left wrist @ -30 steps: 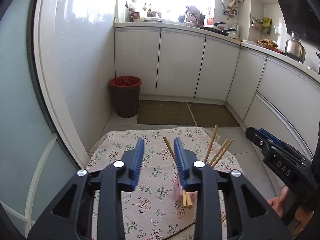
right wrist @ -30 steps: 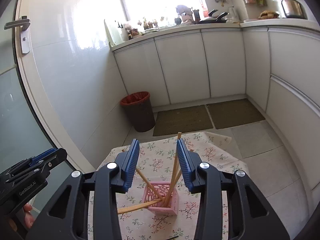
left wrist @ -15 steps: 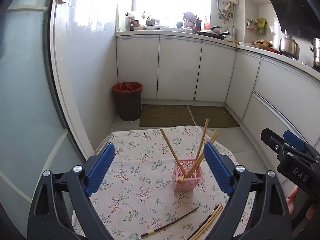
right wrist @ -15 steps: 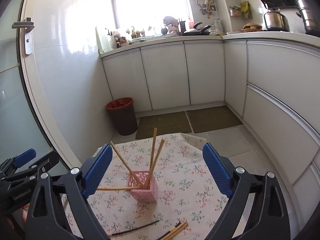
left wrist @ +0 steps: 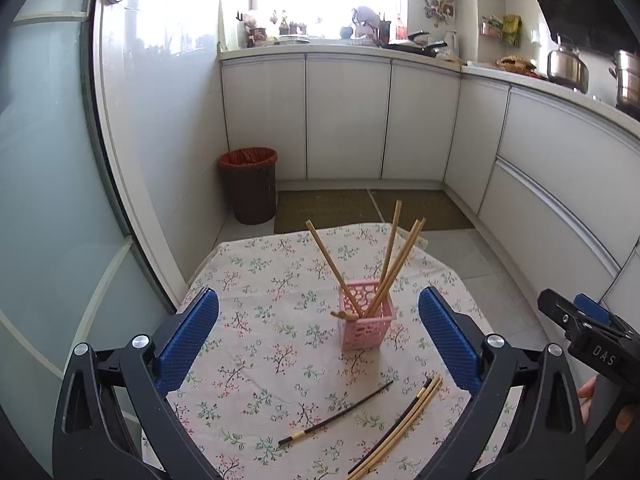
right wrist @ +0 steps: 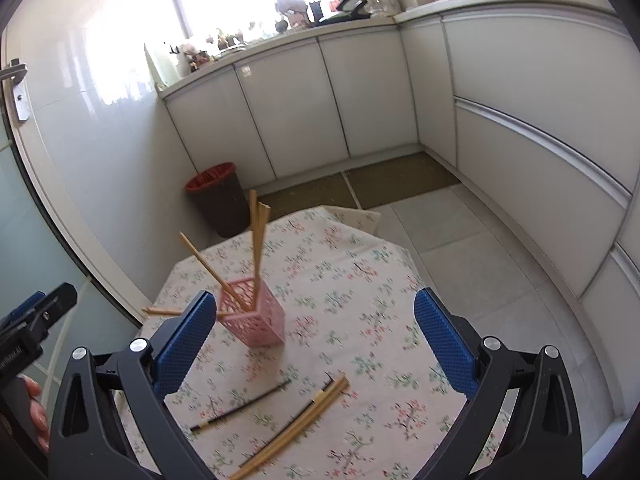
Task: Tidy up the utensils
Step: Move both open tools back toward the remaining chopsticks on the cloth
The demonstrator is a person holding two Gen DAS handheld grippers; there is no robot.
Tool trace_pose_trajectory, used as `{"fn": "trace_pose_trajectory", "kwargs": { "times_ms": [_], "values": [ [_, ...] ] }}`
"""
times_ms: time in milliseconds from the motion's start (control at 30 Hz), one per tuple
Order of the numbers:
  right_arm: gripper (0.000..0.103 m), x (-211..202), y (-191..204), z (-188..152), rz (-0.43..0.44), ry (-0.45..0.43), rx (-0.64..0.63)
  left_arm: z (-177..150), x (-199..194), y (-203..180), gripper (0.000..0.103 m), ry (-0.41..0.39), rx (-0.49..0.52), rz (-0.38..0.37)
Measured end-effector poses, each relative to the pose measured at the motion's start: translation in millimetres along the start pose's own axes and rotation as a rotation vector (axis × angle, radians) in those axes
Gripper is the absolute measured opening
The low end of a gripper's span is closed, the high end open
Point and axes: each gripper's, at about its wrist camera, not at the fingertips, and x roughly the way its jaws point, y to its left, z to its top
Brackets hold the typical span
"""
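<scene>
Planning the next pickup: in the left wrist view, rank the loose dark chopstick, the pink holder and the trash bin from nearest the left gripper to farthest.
From the left gripper:
1. Loose dark chopstick, lying on the cloth, low between the fingers.
2. Pink holder, upright mid-table, slightly right.
3. Trash bin, on the floor beyond the table, left.

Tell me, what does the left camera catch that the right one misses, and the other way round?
Only the left view shows the right gripper at its edge and the dark hood above the pots. Only the right view shows the left gripper at its edge and a door handle on the wall. Both show the pink basket holding wooden chopsticks, loose chopsticks and one dark chopstick on the flowered cloth, the red-lined bin, and their own blue fingers standing wide open with nothing between them.
</scene>
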Motion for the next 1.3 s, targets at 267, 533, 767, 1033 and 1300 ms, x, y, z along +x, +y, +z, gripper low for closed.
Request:
{"fn": "trace_pose_trajectory", "kwargs": {
  "times_ms": [267, 533, 767, 1033, 1300],
  "values": [
    [0.096, -1, -40, -35, -0.076, -0.010, 0.003, -29, 8, -20, 0.096, 0.101, 0.042, -0.076],
    [0.096, 29, -95, -68, -0.157, 0.093, 0.117, -72, 37, -57, 0.096, 0.261, 0.161, -0.150],
    [0.096, 40, -121, -73, -0.141, 0.148, 0.273, -112, 99, -91, 0.096, 0.463, 0.221, -0.212],
    [0.096, 48, -127, -74, -0.132, 0.175, 0.297, -120, 157, -126, 0.086, 0.657, 0.251, -0.312],
    [0.096, 61, -131, -76, -0.102, 0.242, 0.327, -134, 212, -113, 0.037, 0.728, 0.389, -0.124]
  ]
}}
